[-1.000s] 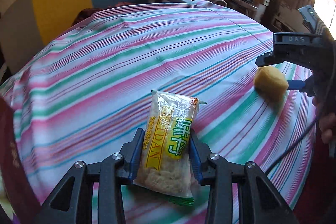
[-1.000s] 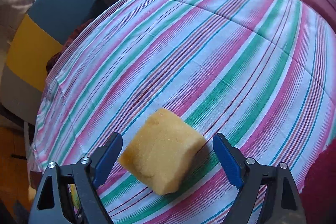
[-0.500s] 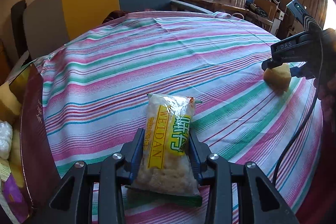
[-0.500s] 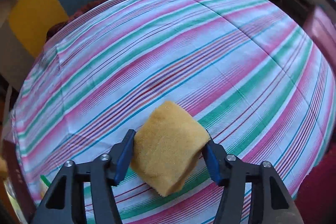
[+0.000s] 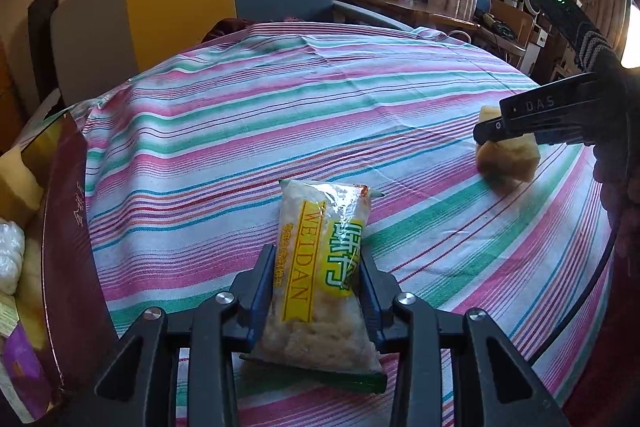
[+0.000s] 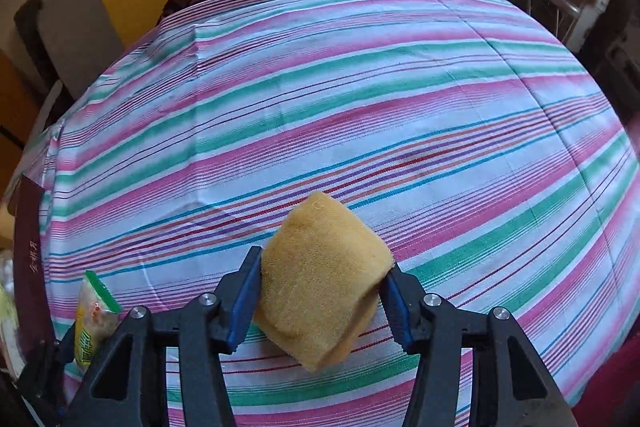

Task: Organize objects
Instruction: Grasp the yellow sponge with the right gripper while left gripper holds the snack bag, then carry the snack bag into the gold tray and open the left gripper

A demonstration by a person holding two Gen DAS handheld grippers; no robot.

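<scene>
left wrist view is showing the left hand-held gripper [image 5: 318, 283] clamping a snack pack [image 5: 320, 267] over the near edge of the striped table [image 5: 280, 115], just beside a dark red box [image 5: 66, 227] at the table's left edge. the right hand-held gripper [image 6: 320, 291], its jaws having just been closing, is pinching a yellow sponge [image 6: 324, 275] near the table's right edge.
</scene>
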